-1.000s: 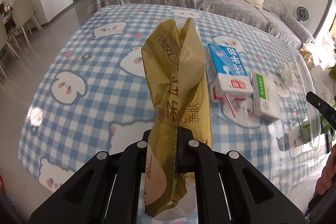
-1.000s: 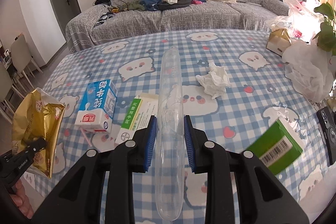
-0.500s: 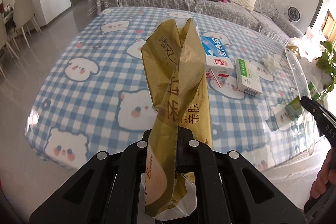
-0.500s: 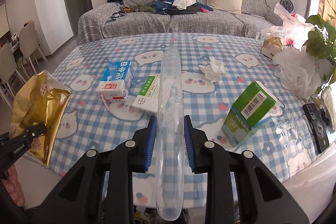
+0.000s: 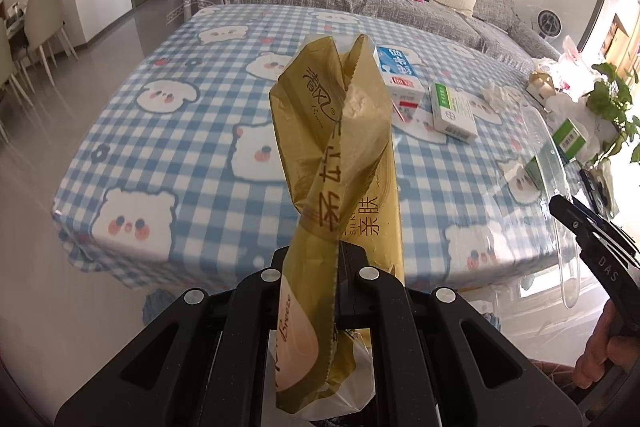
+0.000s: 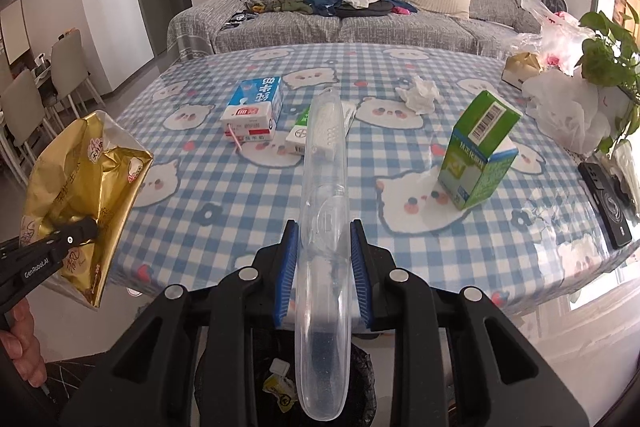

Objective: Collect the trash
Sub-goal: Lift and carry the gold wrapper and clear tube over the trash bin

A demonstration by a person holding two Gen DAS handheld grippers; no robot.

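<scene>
Both tongs are off the near edge of the blue-checked bear-print tabletop (image 6: 240, 195), each clenched on trash. The left tongs (image 5: 336, 267) pinch a crumpled gold plastic wrapper (image 5: 340, 155) at frame centre. The right tongs (image 6: 323, 267) grip a clear plastic tube-shaped case (image 6: 322, 227) above a black-lined trash bin (image 6: 360, 379) at the bottom of the right view, which already holds scraps. Judging by this, 2 pieces are about to be dropped. Left on the tabletop: blue-and-white milk carton (image 6: 254, 105), green-and-white flat box (image 5: 452, 111), green carton (image 6: 478, 151), crumpled white tissue (image 6: 418, 93).
</scene>
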